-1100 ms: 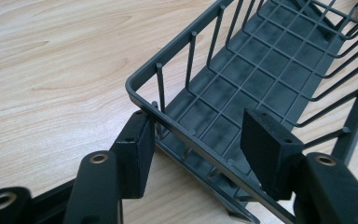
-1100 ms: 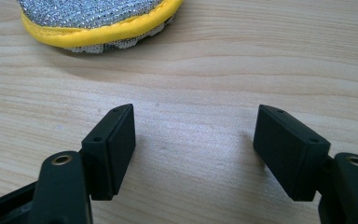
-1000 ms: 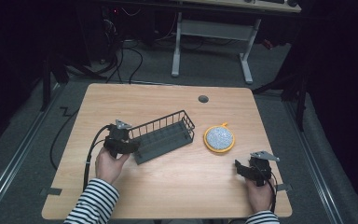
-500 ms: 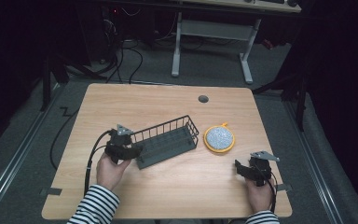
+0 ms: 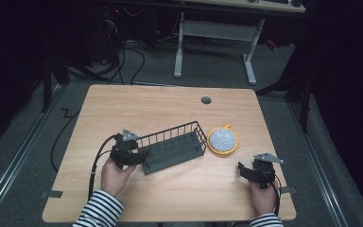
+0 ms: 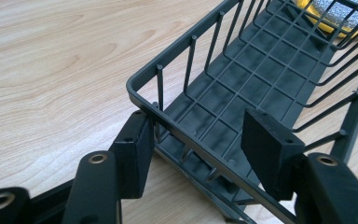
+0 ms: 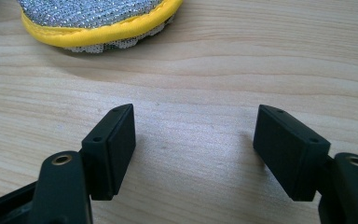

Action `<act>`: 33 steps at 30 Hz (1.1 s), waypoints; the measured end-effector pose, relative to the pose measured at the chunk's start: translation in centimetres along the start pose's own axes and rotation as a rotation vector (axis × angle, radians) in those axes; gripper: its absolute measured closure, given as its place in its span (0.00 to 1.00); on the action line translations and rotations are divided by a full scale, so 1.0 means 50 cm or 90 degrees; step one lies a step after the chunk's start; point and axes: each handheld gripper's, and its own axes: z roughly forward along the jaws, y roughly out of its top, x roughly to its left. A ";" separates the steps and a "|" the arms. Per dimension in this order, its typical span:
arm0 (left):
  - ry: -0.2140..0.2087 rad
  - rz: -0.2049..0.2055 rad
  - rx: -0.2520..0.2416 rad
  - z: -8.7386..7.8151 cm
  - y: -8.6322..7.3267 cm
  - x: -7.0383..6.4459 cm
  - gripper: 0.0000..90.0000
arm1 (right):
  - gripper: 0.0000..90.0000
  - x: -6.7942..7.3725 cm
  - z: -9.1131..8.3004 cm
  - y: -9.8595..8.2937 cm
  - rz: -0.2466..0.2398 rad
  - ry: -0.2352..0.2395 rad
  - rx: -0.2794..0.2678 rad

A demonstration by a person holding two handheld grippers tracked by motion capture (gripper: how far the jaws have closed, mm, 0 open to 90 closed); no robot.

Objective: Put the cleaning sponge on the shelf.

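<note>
A dark grey wire basket [image 5: 172, 146] on the wooden table.

It is a long, narrow, open-topped tray with a grid floor and thin upright bars joined by a rim, standing upright and empty, its length running slantwise across the table's near middle. Its nearer short end sits at the left gripper [image 5: 140, 156], whose jaws stand apart on either side of that end's rim. Its far end lies just beside a round yellow-edged scouring pad [image 5: 222, 139].
</note>
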 end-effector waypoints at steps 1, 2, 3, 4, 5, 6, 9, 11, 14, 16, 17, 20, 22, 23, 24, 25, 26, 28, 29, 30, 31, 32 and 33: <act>0.000 0.000 0.000 0.000 0.000 0.000 0.50 | 0.33 0.000 0.000 0.000 0.000 0.000 0.000; -0.004 0.000 -0.001 0.001 0.000 -0.003 0.49 | 0.33 0.000 0.000 0.000 0.000 0.000 0.000; -0.006 0.001 -0.001 0.002 0.001 -0.003 0.49 | 0.33 0.000 0.000 0.000 0.000 0.000 0.000; -0.008 0.001 -0.001 0.003 0.001 -0.004 0.49 | 0.33 0.000 0.000 0.000 0.000 0.000 0.000; -0.010 0.000 -0.002 0.004 0.001 -0.004 0.49 | 0.33 0.000 0.000 0.000 0.000 0.000 0.000; -0.012 -0.004 -0.004 0.004 0.001 -0.003 0.49 | 0.33 0.000 0.000 0.000 0.000 0.000 0.000; -0.014 -0.004 -0.004 0.006 0.002 -0.003 0.49 | 0.33 0.000 0.000 0.000 0.000 -0.001 0.001; -0.014 -0.006 -0.006 0.006 0.002 -0.004 0.47 | 0.33 0.000 0.000 0.000 0.001 0.000 0.000; -0.006 -0.012 -0.030 -0.002 0.000 -0.003 0.38 | 0.33 0.000 0.000 0.000 0.001 0.000 0.000; -0.012 -0.024 -0.048 -0.012 0.000 0.005 0.35 | 0.33 0.000 0.000 0.000 0.001 0.000 0.000; -0.018 -0.033 -0.061 -0.021 0.000 0.010 0.35 | 0.33 0.000 0.000 0.000 0.001 0.000 0.000; -0.023 -0.045 -0.094 -0.049 -0.002 0.020 0.33 | 0.33 0.000 0.000 0.000 0.001 -0.001 0.002; -0.020 -0.047 -0.101 -0.058 -0.004 0.024 0.33 | 0.33 0.000 0.000 0.000 0.002 -0.001 0.000; -0.019 -0.049 -0.105 -0.063 -0.005 0.026 0.33 | 0.33 0.000 0.000 0.000 0.002 -0.001 0.000; -0.017 -0.049 -0.107 -0.069 -0.006 0.030 0.33 | 0.33 0.000 0.000 0.000 0.002 0.000 0.000; -0.014 -0.051 -0.109 -0.074 -0.008 0.034 0.33 | 0.33 0.001 0.000 0.000 0.002 -0.001 0.002; -0.006 -0.058 -0.114 -0.084 -0.012 0.043 0.33 | 0.33 0.001 0.000 0.000 0.002 -0.001 0.000; -0.003 -0.061 -0.117 -0.089 -0.015 0.048 0.34 | 0.33 0.001 0.000 0.000 0.002 -0.001 0.000; 0.000 -0.065 -0.119 -0.093 -0.018 0.054 0.34 | 0.33 0.001 0.000 0.000 0.002 -0.001 0.002; 0.007 -0.068 -0.123 -0.102 -0.024 0.064 0.35 | 0.34 0.000 0.000 0.000 0.002 -0.001 0.000; 0.009 -0.072 -0.126 -0.105 -0.028 0.068 0.35 | 0.35 0.000 0.000 0.000 0.004 -0.001 -0.001; 0.009 -0.074 -0.127 -0.108 -0.032 0.073 0.35 | 0.36 0.000 0.000 0.000 0.006 -0.002 -0.002; 0.009 -0.074 -0.127 -0.108 -0.032 0.073 0.35 | 0.36 0.000 0.000 0.000 0.006 -0.002 -0.002</act>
